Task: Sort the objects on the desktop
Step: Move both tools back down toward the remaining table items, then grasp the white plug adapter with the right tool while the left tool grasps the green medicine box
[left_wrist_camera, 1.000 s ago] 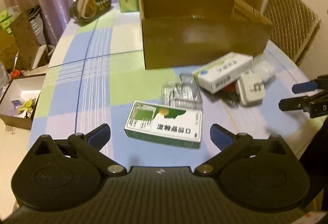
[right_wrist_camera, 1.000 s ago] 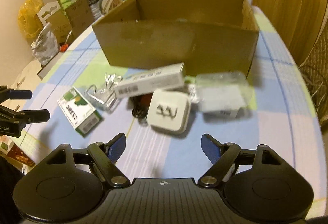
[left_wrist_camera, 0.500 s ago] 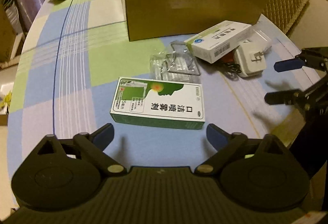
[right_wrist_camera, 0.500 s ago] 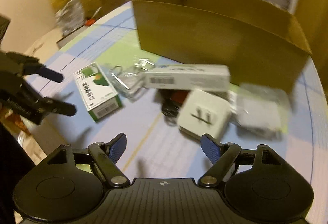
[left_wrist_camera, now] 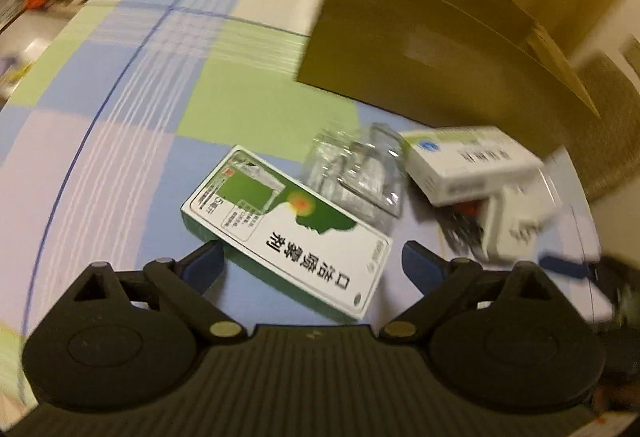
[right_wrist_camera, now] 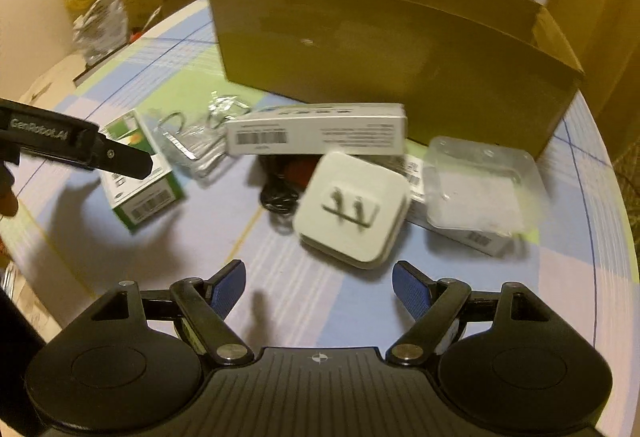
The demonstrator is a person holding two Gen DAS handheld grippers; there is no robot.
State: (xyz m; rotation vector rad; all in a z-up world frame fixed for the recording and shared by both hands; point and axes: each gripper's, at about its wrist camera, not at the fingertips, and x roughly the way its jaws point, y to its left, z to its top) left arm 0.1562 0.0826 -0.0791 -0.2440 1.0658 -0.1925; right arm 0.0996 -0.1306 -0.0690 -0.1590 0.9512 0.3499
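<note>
Checked cloth under everything, and I'm now low over the green box (left_wrist_camera: pixel 286 233), much closer than a second ago, with my left gripper (left_wrist_camera: pixel 312 265) rolled so the box lies slantwise across its mouth. Those jaws narrowed a touch within the last second and now stand wide, one pad at the box's near corner, nothing clamped. My guess: a pick-up is next.

Over on my right gripper (right_wrist_camera: pixel 318 287), jaws apart and empty, the white plug (right_wrist_camera: pixel 352 215) has come up just ahead.

Further out: a clear blister pack (left_wrist_camera: pixel 354 173) touching the green box, a white carton (right_wrist_camera: pixel 316 129) propped over the pile, and the brown bin (right_wrist_camera: pixel 384 45) open behind. Curtains, stacked green packs and clutter ring the table (left_wrist_camera: pixel 120 125).
</note>
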